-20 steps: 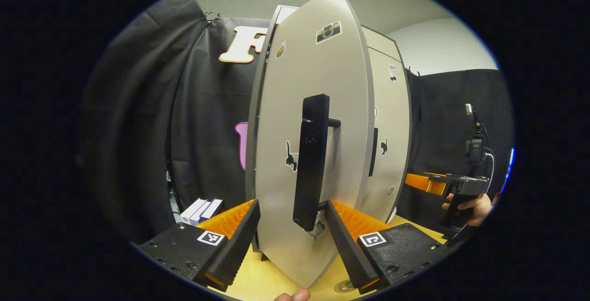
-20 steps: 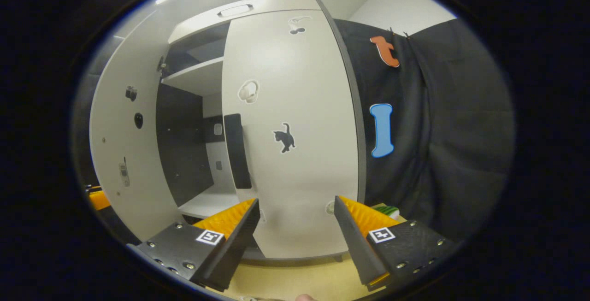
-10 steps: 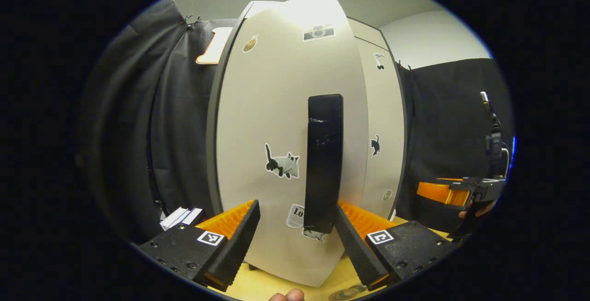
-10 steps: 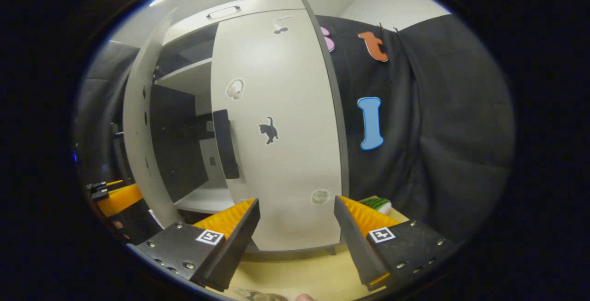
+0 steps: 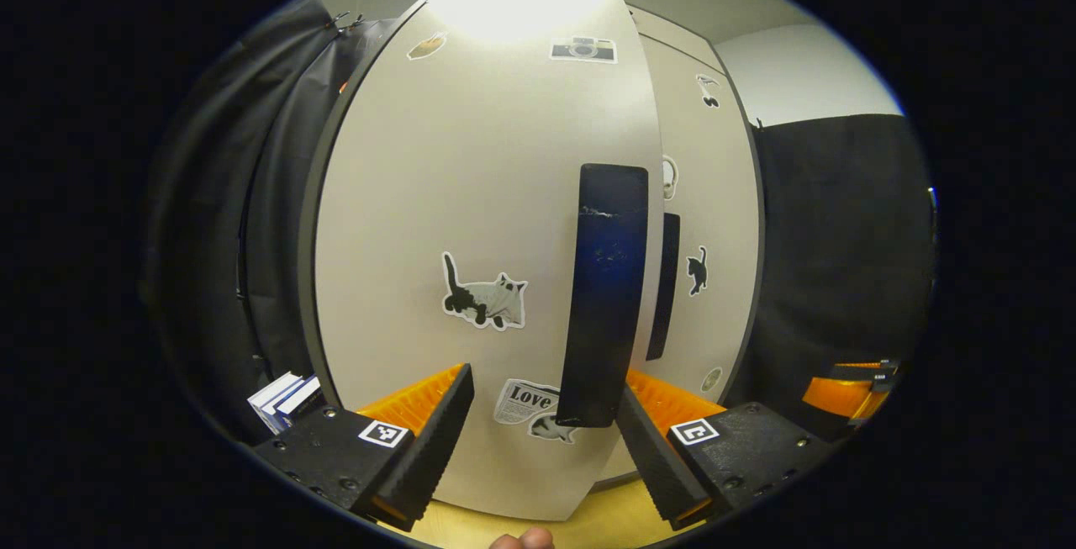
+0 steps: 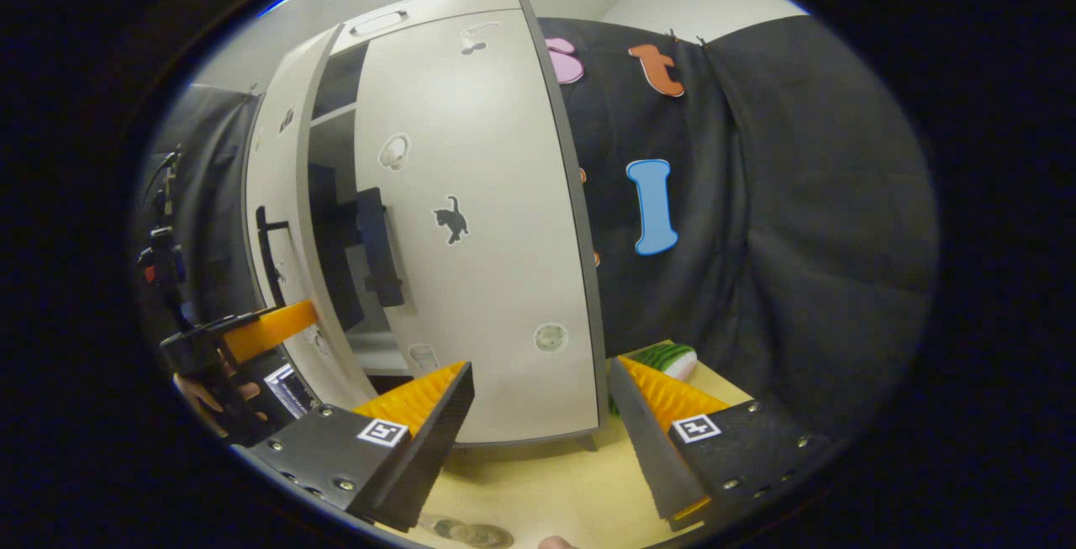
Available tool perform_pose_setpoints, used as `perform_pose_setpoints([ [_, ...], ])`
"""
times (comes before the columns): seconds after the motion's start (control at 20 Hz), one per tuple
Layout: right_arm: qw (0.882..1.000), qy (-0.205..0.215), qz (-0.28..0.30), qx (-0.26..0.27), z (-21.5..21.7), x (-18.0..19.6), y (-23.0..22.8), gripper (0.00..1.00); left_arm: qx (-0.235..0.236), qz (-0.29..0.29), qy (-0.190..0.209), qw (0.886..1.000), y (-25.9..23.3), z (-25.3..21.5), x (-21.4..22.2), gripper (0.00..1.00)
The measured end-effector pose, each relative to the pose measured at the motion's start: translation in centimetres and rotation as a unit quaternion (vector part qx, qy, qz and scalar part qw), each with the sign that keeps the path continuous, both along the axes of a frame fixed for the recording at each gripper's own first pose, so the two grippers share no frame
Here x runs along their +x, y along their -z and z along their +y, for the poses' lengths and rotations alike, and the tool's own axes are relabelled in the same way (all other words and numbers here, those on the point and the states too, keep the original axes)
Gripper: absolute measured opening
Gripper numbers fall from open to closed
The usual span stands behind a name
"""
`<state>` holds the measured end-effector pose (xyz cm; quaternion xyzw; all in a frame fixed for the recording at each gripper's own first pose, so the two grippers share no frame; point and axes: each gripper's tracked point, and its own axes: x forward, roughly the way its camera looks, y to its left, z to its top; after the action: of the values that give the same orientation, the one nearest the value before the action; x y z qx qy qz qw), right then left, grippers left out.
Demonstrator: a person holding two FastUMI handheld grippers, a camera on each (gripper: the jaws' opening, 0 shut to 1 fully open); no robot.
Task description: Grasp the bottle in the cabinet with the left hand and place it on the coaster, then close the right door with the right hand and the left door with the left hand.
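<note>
The cabinet's left door (image 5: 471, 221) stands close in front of my left gripper (image 5: 542, 414), which is open. The lower end of the door's black handle (image 5: 605, 297) hangs just by the right finger; I cannot tell if they touch. In the right gripper view the left door (image 6: 277, 213) is still ajar by a narrow gap, with the left gripper (image 6: 261, 330) and the hand holding it against its outer face. The right door (image 6: 471, 221) lies flush against the cabinet. My right gripper (image 6: 542, 414) is open, back from that door, over the wooden tabletop (image 6: 546, 490).
Several books (image 5: 282, 398) stand left of the cabinet. A green and white thing (image 6: 664, 360) lies at the cabinet's right corner. A round brownish thing (image 6: 462, 532) sits at the bottom edge of the right gripper view. Black cloth walls surround the cabinet.
The left door has swung from wide open to nearly shut as my left gripper followed it. My right gripper has drawn back from the right door and turned to the right.
</note>
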<state>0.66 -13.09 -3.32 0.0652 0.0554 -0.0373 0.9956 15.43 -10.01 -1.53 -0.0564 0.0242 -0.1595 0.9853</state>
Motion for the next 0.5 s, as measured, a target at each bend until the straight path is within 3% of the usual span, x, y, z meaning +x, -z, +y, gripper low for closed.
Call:
perform_pose_setpoints([
  [0.5,1.0,-0.01,0.013,-0.003,0.4,-1.6,1.2,0.99,0.03,-0.008,-0.075,0.997,0.3,-1.0,3.6,0.98],
])
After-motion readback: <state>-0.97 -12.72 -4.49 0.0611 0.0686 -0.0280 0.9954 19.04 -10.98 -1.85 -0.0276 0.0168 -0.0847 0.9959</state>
